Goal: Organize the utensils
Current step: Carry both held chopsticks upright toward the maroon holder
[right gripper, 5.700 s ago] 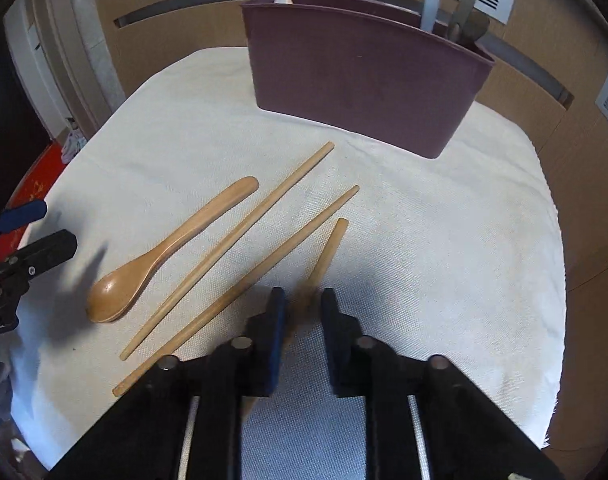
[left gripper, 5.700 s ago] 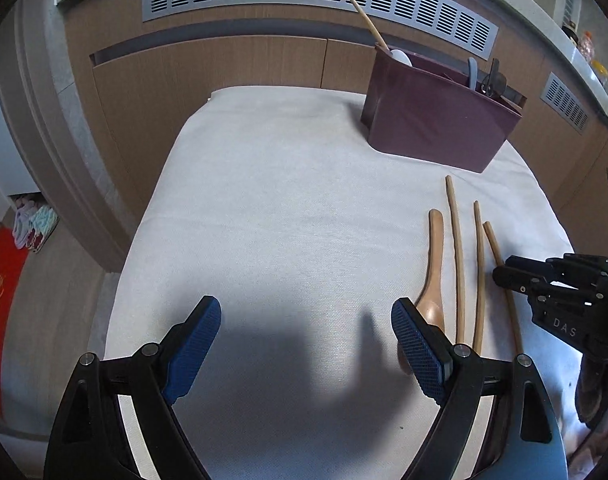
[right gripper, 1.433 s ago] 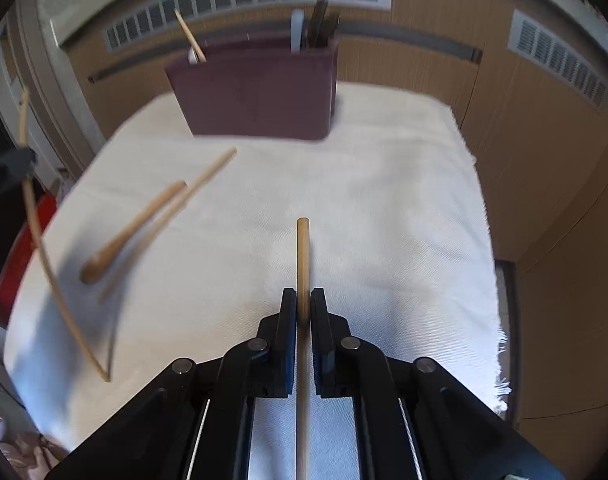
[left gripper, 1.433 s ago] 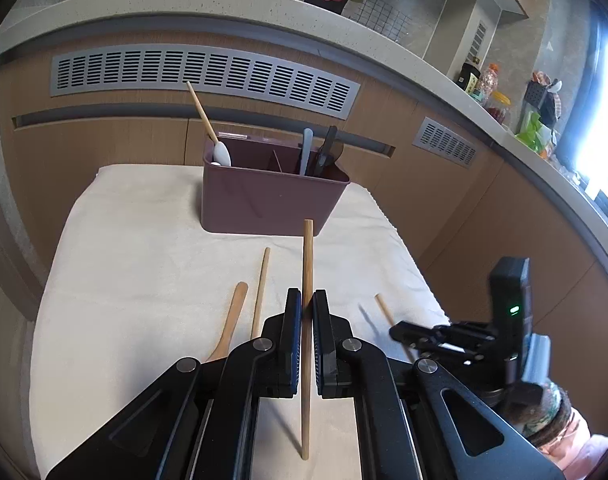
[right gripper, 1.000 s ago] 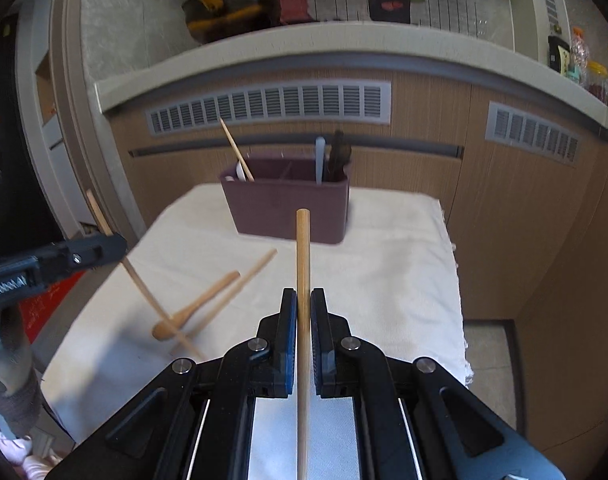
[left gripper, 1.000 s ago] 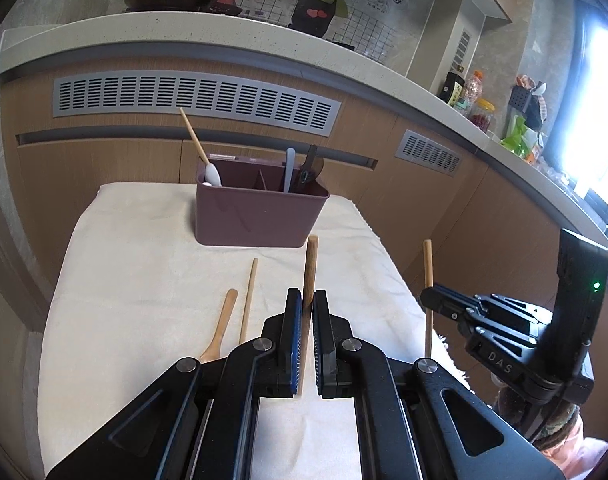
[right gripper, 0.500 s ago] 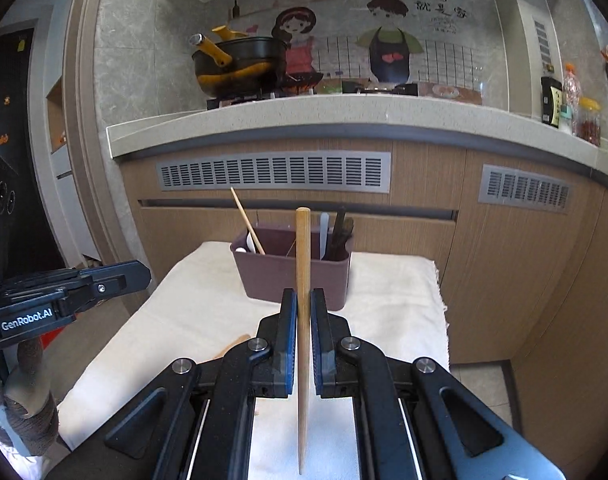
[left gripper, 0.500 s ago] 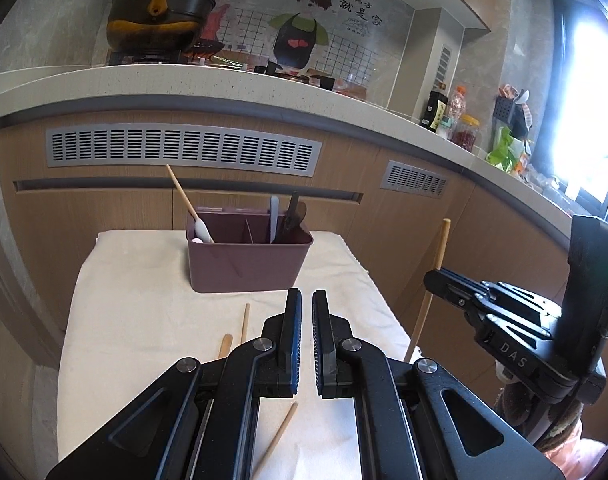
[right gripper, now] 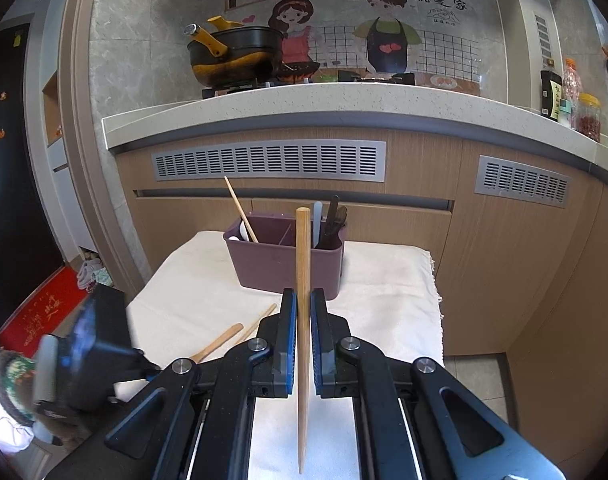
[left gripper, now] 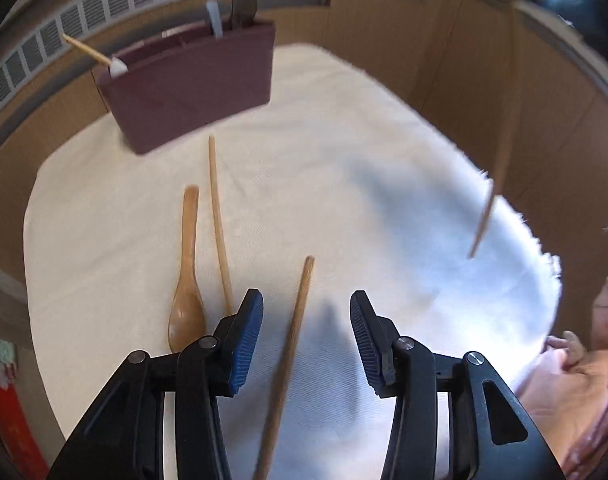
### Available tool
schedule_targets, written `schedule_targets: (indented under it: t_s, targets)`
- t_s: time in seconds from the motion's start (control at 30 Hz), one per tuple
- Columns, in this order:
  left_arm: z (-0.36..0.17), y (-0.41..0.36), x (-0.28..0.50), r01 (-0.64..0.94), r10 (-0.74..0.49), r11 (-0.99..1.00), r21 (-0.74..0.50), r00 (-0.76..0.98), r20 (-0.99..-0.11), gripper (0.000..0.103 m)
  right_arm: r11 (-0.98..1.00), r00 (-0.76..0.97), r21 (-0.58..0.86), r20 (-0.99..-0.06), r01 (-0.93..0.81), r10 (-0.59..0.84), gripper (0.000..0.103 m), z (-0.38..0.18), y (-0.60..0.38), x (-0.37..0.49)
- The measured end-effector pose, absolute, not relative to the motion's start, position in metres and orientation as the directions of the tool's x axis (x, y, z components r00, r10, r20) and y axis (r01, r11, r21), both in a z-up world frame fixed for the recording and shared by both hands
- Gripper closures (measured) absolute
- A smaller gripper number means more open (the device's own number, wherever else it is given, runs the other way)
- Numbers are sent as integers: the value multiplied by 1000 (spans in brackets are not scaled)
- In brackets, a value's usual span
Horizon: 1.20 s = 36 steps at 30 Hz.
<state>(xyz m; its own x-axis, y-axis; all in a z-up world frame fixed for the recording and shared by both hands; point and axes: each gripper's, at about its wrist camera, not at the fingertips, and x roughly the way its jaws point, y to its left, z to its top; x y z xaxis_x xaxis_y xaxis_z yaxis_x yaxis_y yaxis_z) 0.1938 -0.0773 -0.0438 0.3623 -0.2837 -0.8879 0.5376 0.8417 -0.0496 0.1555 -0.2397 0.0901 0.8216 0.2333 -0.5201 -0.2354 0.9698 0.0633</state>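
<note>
My left gripper [left gripper: 306,336] is open, low over the white cloth, with a wooden chopstick [left gripper: 290,352] lying on the cloth between its jaws. A wooden spoon [left gripper: 187,276] and another chopstick [left gripper: 218,216] lie just left of it. My right gripper [right gripper: 303,336] is shut on a wooden chopstick [right gripper: 303,280] and holds it upright, high above the table; that chopstick also shows at the right of the left wrist view [left gripper: 500,152]. The maroon utensil caddy [left gripper: 192,84] stands at the far end of the cloth [right gripper: 282,264], holding several utensils.
The table with the white cloth [left gripper: 384,160] stands against wooden kitchen cabinets [right gripper: 504,260]. The left gripper's body [right gripper: 92,356] shows low at the left of the right wrist view. A red mat [right gripper: 40,316] lies on the floor at left.
My left gripper has opened and dropped to the cloth; its chopstick now lies on the cloth between its jaws. The right gripper has kept its chopstick upright, nearly still.
</note>
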Motion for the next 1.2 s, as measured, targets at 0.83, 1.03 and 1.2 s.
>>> schedule_targets:
  t_s: [0.83, 1.03, 1.2]
  targets:
    - [20, -57, 172, 396, -385, 903, -164, 582, -716, 97, 974, 831, 57, -513, -218, 216, 96, 94, -243, 150]
    - [94, -42, 188, 365, -390, 917, -162, 736, -554, 97, 975, 862, 34, -461, -219, 210, 97, 122, -238, 157]
    - [123, -43, 213, 392, -410, 907, -154, 737, -538, 97, 977, 878, 28, -433, -212, 203, 96, 146, -240, 173]
